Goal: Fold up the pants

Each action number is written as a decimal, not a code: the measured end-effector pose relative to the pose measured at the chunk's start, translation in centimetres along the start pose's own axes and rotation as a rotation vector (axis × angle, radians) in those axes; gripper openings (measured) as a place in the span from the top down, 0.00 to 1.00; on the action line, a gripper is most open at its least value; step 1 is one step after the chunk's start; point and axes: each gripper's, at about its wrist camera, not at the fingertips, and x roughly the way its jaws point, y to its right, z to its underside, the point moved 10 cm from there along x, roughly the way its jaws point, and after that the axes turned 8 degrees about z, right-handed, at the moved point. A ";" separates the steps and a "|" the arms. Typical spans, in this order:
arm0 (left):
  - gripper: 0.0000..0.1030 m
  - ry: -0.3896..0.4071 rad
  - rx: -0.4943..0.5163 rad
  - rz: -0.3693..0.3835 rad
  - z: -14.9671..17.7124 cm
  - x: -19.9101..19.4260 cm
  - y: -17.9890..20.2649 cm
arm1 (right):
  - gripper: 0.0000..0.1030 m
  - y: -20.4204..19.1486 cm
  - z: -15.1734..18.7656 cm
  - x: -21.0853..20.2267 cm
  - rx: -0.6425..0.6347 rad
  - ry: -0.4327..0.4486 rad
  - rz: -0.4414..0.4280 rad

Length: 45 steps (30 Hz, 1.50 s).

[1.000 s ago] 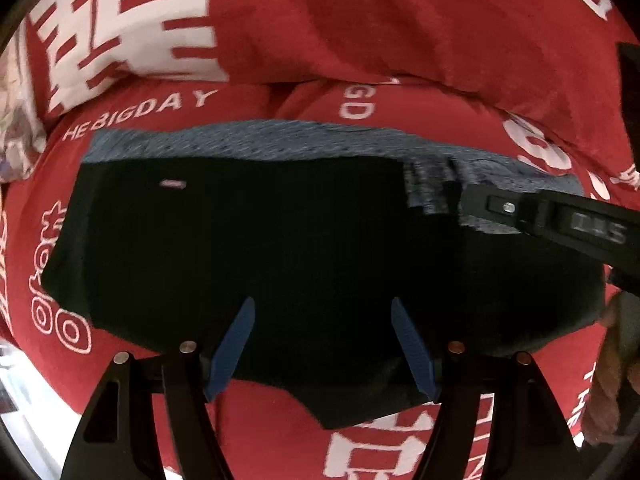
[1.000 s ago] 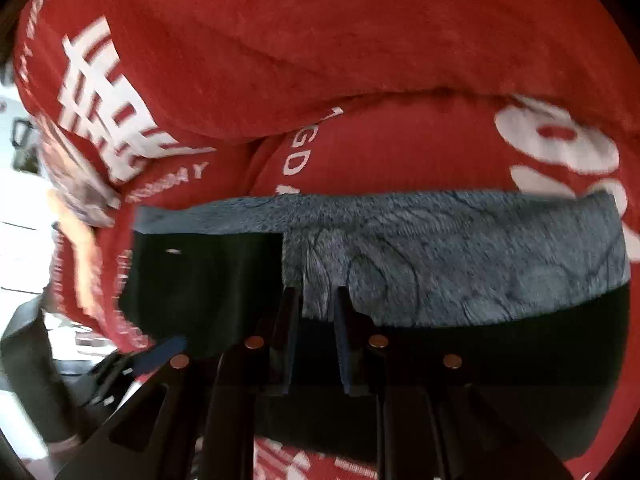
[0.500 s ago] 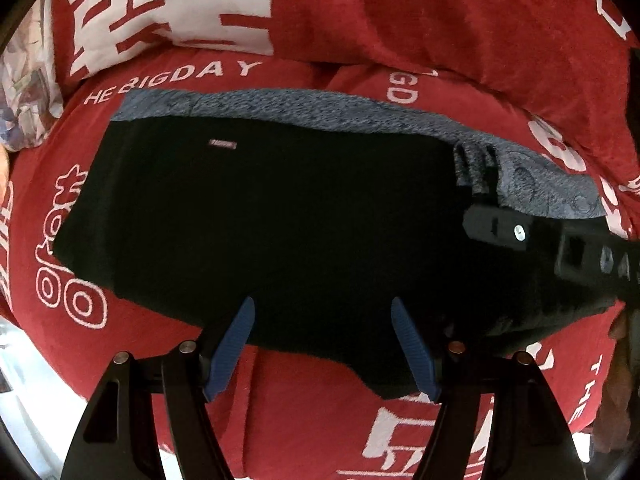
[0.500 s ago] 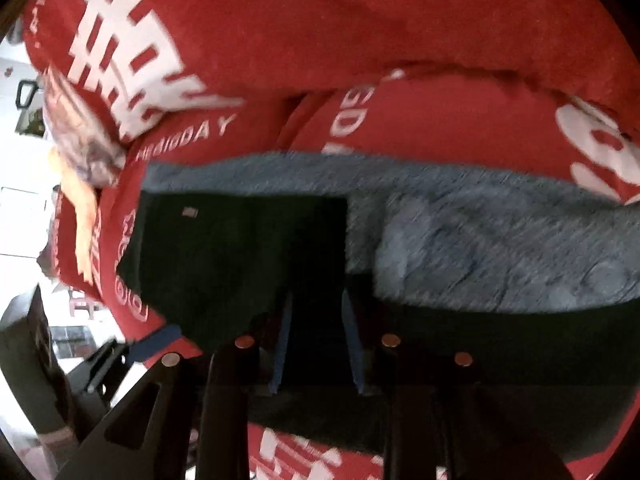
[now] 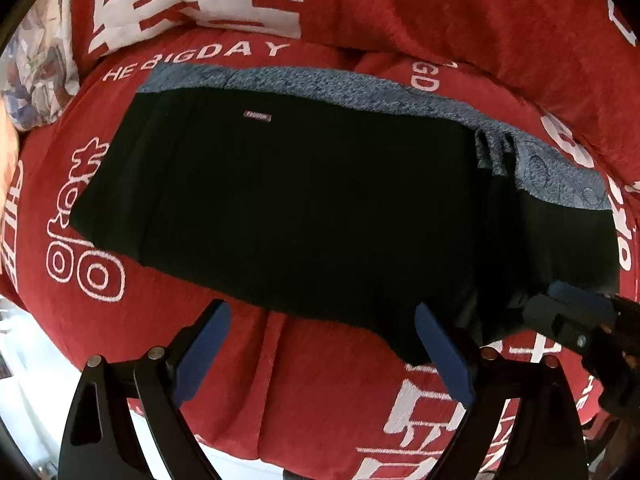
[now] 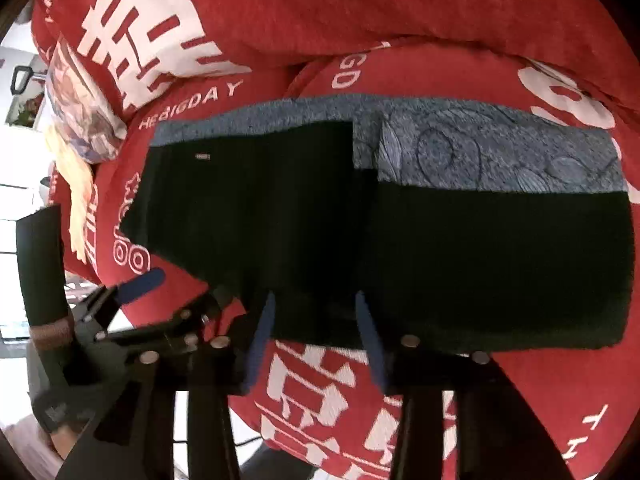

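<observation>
Item: black pants point(image 5: 304, 208), short-legged, grey-blue patterned waistband point(image 5: 360, 92) along the far edge. Lying flat on a red cover point(image 5: 328, 384) printed with white characters and the lettering "HE BIGDAY". Long axis runs left to right across the cover, waistband turned toward the piled red bedding point(image 5: 460, 8) at the back, hems toward the near edge. Small label point(image 5: 258, 117) on the left half, just below the waistband. In the right wrist view the left half of the pants point(image 6: 256, 208) lies over the right half, its edge forming a vertical step near the middle; the waistband point(image 6: 500, 160) shows widest on the right portion.

Item: left gripper point(image 5: 322, 346). Blue-padded fingers spread wide, nothing between them. Positioned over the near edge of the cover, fingertips at the pants' near hem; whether they touch the fabric cannot be told.

Item: right gripper point(image 6: 316, 332). Fingers parted, moderately, narrower than the left. Tips meet the near hem of the pants at its middle; no cloth visibly pinched. Also seen at the right edge of the left wrist view point(image 5: 576, 312).

Item: patterned pillow point(image 5: 32, 80), far left corner
</observation>
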 end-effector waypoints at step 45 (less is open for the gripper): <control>0.00 -0.065 -0.202 0.038 1.3 -0.7 -9.6 | 0.13 -2.2 2.3 1.3 -0.125 -0.100 0.249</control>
